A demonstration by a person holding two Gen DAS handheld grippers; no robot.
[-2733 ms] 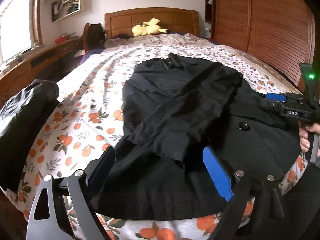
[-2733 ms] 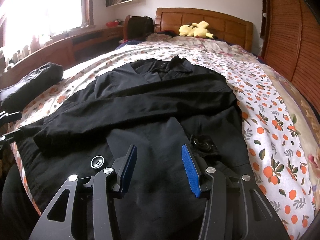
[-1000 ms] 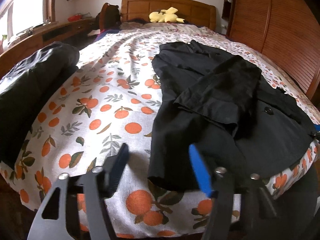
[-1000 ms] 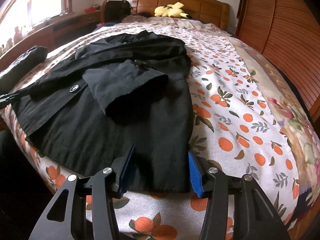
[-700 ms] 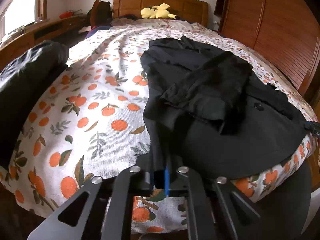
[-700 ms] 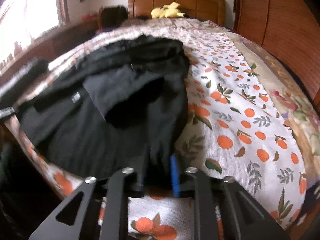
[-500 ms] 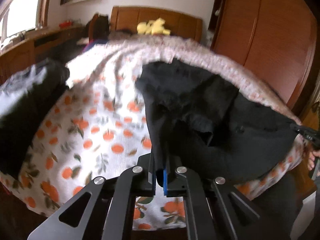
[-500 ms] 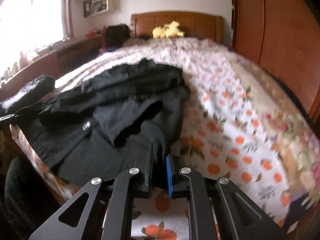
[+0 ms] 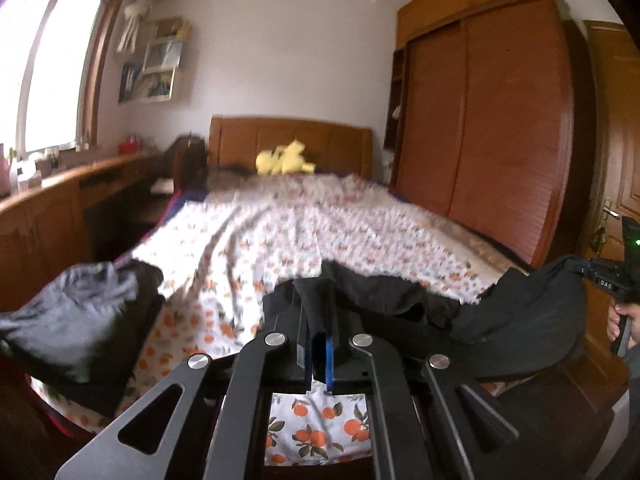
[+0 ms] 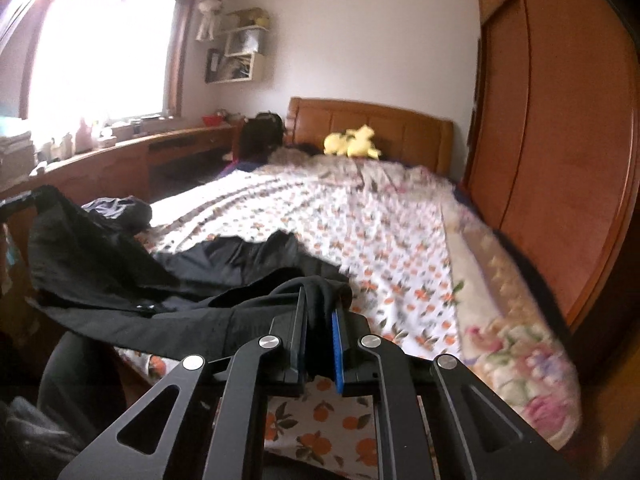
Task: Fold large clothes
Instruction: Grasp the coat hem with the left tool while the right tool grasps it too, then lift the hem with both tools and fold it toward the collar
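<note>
A large black coat [image 9: 520, 320] hangs lifted by its bottom hem above the foot of the bed. My left gripper [image 9: 318, 320] is shut on the hem's left corner. My right gripper [image 10: 320, 312] is shut on the hem's right corner; it also shows at the right edge of the left wrist view [image 9: 608, 280]. In the right wrist view the coat [image 10: 120, 280] sags between the two grippers, its upper part still lying on the orange-print bedsheet [image 10: 360, 220].
A folded dark garment [image 9: 76, 320] lies on the bed's left front corner. A yellow plush toy [image 9: 284, 160] sits by the wooden headboard [image 9: 292, 140]. A wooden wardrobe [image 9: 500, 140] stands right, a desk [image 10: 120, 160] along the left wall.
Both grippers went from open over the hem to shut on its corners, then rose, lifting the coat's lower part off the bed.
</note>
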